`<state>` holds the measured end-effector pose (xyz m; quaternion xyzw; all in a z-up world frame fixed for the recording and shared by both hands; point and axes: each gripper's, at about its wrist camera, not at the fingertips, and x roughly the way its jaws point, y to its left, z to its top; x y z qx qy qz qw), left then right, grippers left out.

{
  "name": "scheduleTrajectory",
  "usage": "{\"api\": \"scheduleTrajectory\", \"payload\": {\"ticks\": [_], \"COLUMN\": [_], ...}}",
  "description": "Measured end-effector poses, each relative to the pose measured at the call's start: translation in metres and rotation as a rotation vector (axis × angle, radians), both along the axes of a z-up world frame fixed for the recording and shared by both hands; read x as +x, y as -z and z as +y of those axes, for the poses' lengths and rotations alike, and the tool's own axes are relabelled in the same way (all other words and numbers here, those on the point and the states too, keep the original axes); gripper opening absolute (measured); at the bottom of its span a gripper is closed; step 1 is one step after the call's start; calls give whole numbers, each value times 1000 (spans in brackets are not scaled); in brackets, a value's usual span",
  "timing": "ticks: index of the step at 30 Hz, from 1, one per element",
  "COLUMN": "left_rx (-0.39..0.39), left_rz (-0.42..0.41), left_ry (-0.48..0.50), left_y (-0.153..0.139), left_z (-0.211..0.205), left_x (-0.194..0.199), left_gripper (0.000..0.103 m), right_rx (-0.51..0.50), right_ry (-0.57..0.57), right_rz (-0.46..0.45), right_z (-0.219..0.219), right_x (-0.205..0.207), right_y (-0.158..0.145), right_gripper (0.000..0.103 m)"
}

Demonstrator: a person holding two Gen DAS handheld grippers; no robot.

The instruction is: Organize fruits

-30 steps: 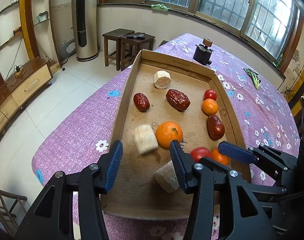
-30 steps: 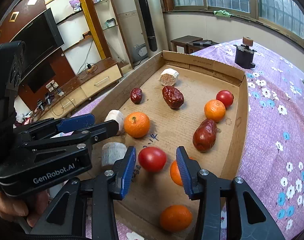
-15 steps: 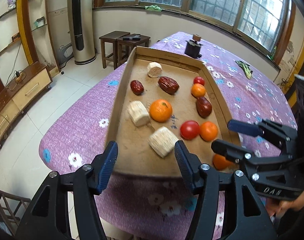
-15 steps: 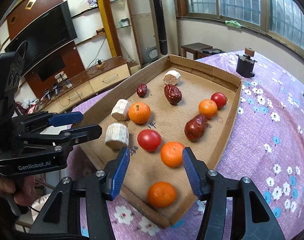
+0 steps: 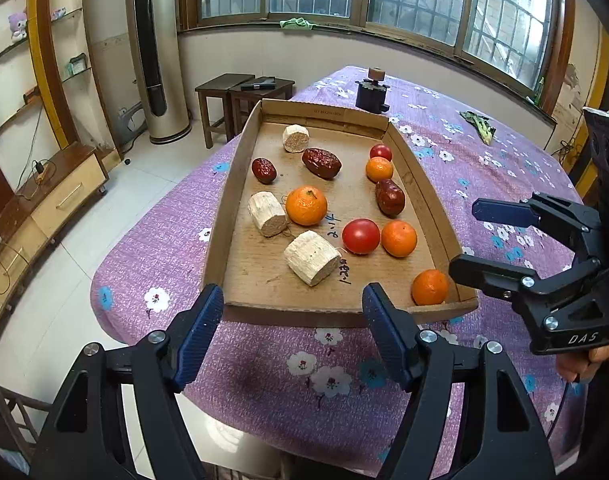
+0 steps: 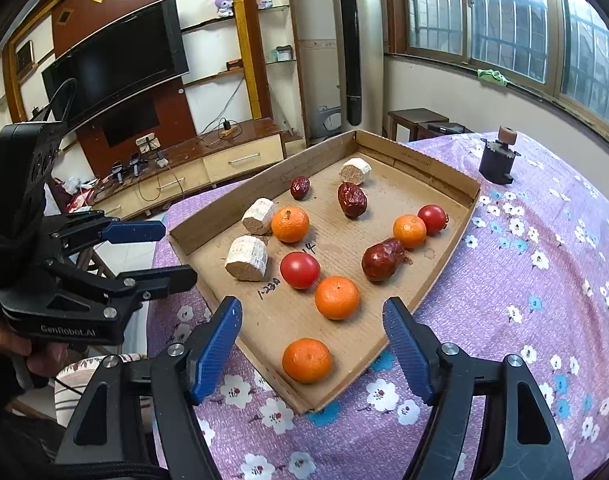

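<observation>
Twelve items lie loose in the shallow cardboard tray (image 5: pixel 232 184) in front of you, on the surface under a purple flowered cloth (image 5: pixel 168 240).

Oranges, four, round and glossy: one mid-tray (image 5: pixel 306 205) touching a pale log piece, one (image 5: pixel 399 238) just beside the near tomato, one in the near right corner (image 5: pixel 429 287), and a small one (image 5: pixel 379 169) by the right wall.

Tomatoes, two, smooth red: the near one (image 5: pixel 361 236), and a small one (image 5: pixel 380 152) just behind the small orange.

Dried dates, three, wrinkled dark red: one large (image 5: pixel 321 163), one small (image 5: pixel 263 170), one (image 5: pixel 389 197) along the right wall.

Pale cylinders, three, fibrous, with flat cut ends: near (image 5: pixel 311 257), middle (image 5: pixel 267 213), far (image 5: pixel 295 138).

Your left gripper (image 5: pixel 292 328) hovers over the cloth just short of the tray's near wall, jaws spread wide and holding nothing. Your right gripper (image 6: pixel 312 344) hangs above the near right corner, jaws likewise wide apart and empty, framing the corner orange.
</observation>
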<state>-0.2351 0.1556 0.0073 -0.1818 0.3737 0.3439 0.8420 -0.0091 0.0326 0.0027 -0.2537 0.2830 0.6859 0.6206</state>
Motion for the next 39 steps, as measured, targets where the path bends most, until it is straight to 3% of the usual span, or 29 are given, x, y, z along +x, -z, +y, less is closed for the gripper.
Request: {"api": "scheduleTrajectory", "payload": {"ticks": [9,14,19,39], "left_rx": [22,33,46,64], "left_rz": [18,33,44,47], "left_ry": [19,38,45,43], "left_y": [0,2,2,2], "left_z": [-16,-27,-32,-39], "left_x": [1,4,5,6], "left_gripper": [72,79,79,79], "right_rx": [-21,-40,-40,-6], "right_ry": [-55,-92,-130,-150], "right_rz": [1,5,-10,-49], "right_z": [-6,-10,-16,-21], "right_x": [1,1,2,1], "right_y": [2,5,4,10], "right_gripper": [81,83,85,86]}}
